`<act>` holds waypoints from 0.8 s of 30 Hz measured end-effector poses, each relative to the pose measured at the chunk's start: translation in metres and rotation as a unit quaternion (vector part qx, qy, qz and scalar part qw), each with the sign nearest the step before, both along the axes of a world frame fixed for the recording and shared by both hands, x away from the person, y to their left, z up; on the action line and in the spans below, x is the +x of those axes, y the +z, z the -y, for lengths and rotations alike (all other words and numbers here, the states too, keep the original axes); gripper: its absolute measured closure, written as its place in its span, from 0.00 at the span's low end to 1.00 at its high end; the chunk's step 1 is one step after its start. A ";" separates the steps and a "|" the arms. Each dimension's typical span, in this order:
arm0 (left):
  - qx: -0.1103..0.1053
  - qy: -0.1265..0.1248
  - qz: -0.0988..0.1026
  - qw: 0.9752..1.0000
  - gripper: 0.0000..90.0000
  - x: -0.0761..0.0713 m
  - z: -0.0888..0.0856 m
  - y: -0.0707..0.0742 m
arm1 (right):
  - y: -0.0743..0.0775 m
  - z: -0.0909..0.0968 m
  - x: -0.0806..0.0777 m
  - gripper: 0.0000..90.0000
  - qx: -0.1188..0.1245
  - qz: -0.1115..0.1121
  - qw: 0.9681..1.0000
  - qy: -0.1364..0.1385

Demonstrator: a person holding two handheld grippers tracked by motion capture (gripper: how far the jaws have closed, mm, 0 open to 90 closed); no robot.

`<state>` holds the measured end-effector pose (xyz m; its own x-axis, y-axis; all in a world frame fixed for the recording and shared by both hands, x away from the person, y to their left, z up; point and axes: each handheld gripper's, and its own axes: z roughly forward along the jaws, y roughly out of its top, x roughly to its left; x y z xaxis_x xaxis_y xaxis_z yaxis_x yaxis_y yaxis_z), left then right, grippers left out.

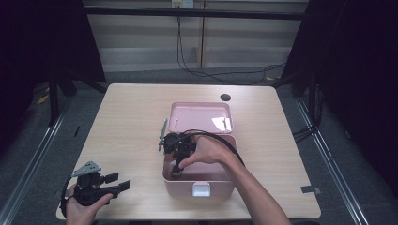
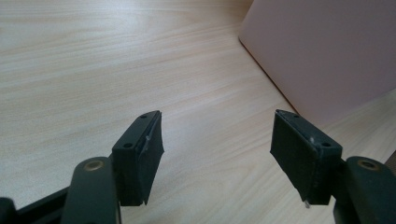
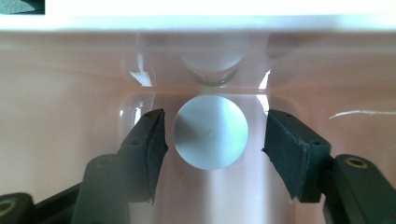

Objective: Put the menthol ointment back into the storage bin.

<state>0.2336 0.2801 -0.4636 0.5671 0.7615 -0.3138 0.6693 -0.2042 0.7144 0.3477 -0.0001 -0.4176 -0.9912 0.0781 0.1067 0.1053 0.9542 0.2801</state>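
Centre of high view: wooden table (image 1: 126, 117), pink box (image 1: 220, 180) with lid (image 1: 202, 117) open. Right gripper (image 3: 212, 135) lowered inside box — jaws apart, flanking round silver-grey disc (image 3: 210, 133), no contact seen. Lower left: left gripper (image 1: 119, 183) resting on table — jaws apart, empty.

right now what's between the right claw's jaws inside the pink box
A pale round disc-like object sits between the open jaws of the right claw, untouched, on the floor of the pink box, seen in the right gripper view.
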 end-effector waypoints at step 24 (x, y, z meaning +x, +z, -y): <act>0.002 0.002 0.001 1.000 0.38 0.000 0.000 0.000 | 0.020 0.028 0.000 0.34 0.049 0.008 0.998 -0.031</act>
